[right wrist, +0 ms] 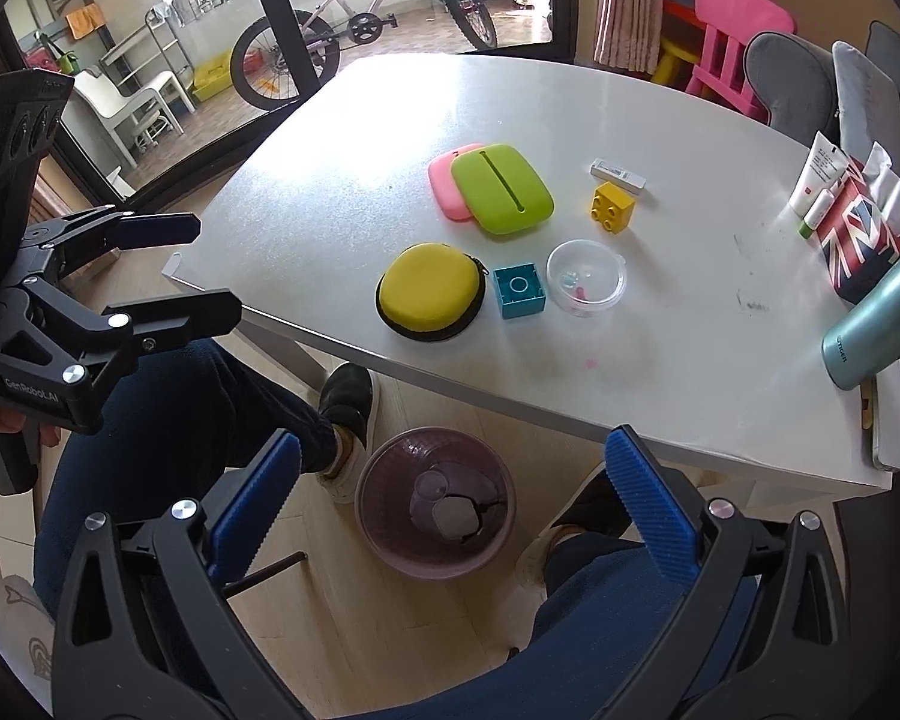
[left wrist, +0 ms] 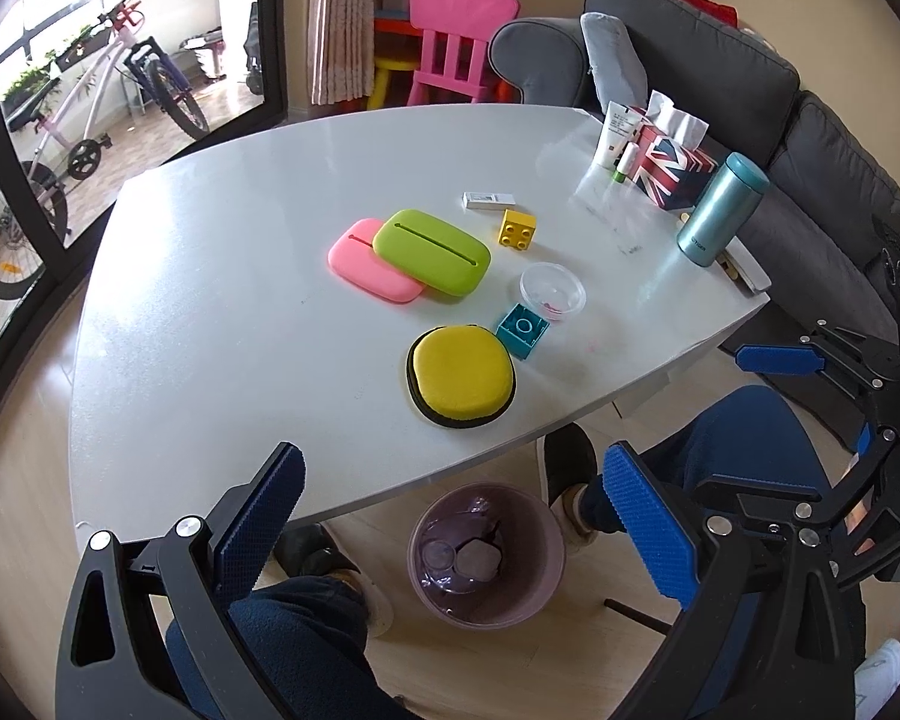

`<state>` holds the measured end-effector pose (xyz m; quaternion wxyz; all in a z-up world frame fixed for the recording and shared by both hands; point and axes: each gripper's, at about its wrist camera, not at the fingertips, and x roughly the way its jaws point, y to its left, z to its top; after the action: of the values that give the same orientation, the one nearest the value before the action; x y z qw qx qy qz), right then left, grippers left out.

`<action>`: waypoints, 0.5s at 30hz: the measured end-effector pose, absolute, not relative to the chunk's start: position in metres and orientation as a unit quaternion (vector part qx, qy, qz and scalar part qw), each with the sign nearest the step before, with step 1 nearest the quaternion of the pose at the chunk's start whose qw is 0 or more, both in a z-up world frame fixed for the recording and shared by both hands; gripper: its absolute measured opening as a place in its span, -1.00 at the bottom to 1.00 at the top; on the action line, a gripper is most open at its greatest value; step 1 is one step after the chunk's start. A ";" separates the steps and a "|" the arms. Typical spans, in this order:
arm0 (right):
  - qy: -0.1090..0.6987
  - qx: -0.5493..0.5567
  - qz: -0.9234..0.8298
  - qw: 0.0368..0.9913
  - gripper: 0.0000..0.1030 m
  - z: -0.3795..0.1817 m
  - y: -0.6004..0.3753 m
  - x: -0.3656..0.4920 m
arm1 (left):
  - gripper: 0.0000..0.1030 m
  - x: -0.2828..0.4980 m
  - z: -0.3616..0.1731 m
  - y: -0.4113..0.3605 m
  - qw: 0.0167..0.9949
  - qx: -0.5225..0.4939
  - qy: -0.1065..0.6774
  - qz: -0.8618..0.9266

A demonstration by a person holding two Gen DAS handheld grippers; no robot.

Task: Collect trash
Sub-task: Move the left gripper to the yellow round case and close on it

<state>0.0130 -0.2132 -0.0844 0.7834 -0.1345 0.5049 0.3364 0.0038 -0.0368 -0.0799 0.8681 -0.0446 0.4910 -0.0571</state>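
Note:
A purple trash bin (left wrist: 486, 615) (right wrist: 432, 567) stands on the floor under the table's near edge, with a clear cup and a pale crumpled piece inside. On the white table (left wrist: 222, 300) (right wrist: 330, 138) lie a clear plastic round container (left wrist: 552, 291) (right wrist: 586, 277) with small bits in it and a small white box (left wrist: 489, 200) (right wrist: 618, 171). My left gripper (left wrist: 453, 450) (right wrist: 210, 267) hangs open above the bin, holding nothing. My right gripper (right wrist: 453, 438) (left wrist: 810, 396) is also open with nothing in it, over the bin beside the table edge.
Also on the table: a yellow round case (left wrist: 461, 377), green pouch (left wrist: 432, 252) over a pink one, teal block (left wrist: 523, 330), yellow block (left wrist: 517, 229), thermos (left wrist: 723, 210), flag tissue box (left wrist: 672, 168). A person's legs and shoes flank the bin. A grey sofa stands behind the table.

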 end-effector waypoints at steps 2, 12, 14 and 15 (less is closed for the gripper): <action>0.504 -0.134 0.335 0.785 0.93 -0.083 -0.215 0.017 | 0.86 0.011 -0.084 -0.039 0.866 -0.042 0.494 -0.059; 0.503 -0.128 0.320 0.793 0.93 -0.081 -0.227 0.035 | 0.86 0.055 -0.116 -0.055 0.847 -0.030 0.526 -0.064; 0.504 -0.125 0.317 0.794 0.93 -0.081 -0.229 0.038 | 0.86 0.063 -0.126 -0.057 0.842 -0.031 0.535 -0.063; 0.504 -0.124 0.316 0.794 0.93 -0.082 -0.230 0.040 | 0.86 0.067 -0.131 -0.058 0.839 -0.030 0.539 -0.062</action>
<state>0.0395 -0.2304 -0.0815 0.7942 -0.1237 0.5042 0.3159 0.0675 -0.0582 -0.1309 0.8393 -0.0296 0.5394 -0.0616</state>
